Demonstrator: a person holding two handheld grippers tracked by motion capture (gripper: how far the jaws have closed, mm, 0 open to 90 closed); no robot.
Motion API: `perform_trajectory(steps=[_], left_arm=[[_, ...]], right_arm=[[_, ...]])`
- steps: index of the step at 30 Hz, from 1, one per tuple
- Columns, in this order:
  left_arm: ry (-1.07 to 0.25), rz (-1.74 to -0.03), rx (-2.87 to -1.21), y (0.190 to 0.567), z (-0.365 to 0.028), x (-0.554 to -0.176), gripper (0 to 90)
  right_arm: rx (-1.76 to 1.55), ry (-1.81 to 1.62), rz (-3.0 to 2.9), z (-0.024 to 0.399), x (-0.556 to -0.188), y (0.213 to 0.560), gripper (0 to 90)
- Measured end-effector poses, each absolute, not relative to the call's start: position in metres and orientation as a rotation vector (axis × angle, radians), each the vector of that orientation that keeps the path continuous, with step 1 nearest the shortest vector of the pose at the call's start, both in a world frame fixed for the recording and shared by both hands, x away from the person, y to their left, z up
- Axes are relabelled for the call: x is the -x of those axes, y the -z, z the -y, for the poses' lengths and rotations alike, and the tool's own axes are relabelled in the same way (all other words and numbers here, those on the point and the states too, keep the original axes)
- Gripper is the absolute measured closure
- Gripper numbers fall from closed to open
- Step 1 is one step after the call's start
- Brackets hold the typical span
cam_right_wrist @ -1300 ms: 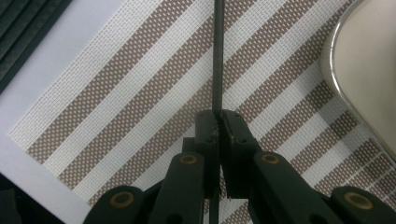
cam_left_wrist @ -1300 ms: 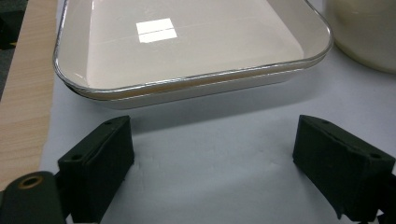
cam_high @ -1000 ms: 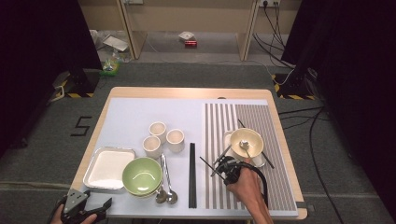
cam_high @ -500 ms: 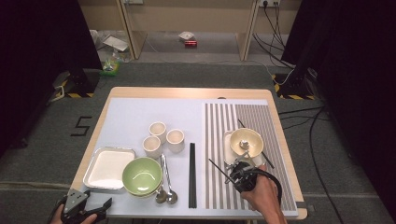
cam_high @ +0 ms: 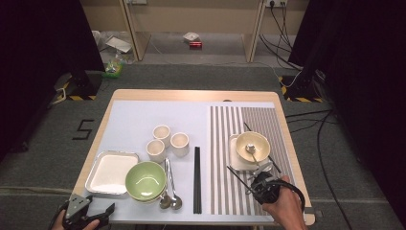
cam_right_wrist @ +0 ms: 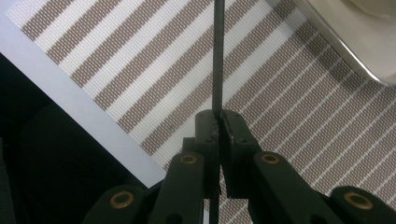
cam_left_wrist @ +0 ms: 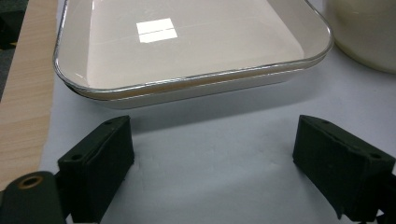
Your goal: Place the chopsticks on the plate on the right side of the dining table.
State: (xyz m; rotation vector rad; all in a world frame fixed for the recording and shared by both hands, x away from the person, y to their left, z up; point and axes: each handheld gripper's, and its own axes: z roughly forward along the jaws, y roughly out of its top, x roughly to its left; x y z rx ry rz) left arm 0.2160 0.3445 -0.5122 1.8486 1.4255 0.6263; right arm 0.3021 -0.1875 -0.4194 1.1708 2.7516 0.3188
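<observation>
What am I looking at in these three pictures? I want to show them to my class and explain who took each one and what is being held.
A person sits at a table with a hand-held gripping tool in each hand. One picture comes from a camera overhead; the other two from cameras riding on the tools. On the table lie a tray, a green bowl, three cups, spoons, black chopsticks and a striped mat with a beige bowl. The right tool pinches one thin dark chopstick. The left tool is open and holds nothing.
</observation>
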Motion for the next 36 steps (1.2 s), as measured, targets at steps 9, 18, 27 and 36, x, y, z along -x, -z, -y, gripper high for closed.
perform_trajectory(steps=[9,18,27,36], left_arm=[[-0.627,-1.426,-1.848,0.512,-0.344,-0.216,11.1],[-0.628,-1.426,-1.846,0.512,-0.344,-0.216,11.1],[-0.627,-1.425,-1.847,0.512,-0.344,-0.216,11.1],[-0.623,-1.429,-1.862,0.511,-0.345,-0.217,11.1]], right_arm=[[-1.209,-0.314,-2.732,0.208,-0.296,0.422,86.4],[-1.239,-0.309,-2.717,0.228,-0.290,0.425,86.4],[-1.294,-0.298,-2.684,0.250,-0.283,0.425,86.4],[-1.382,-0.304,-2.630,0.275,-0.285,0.422,86.4]])
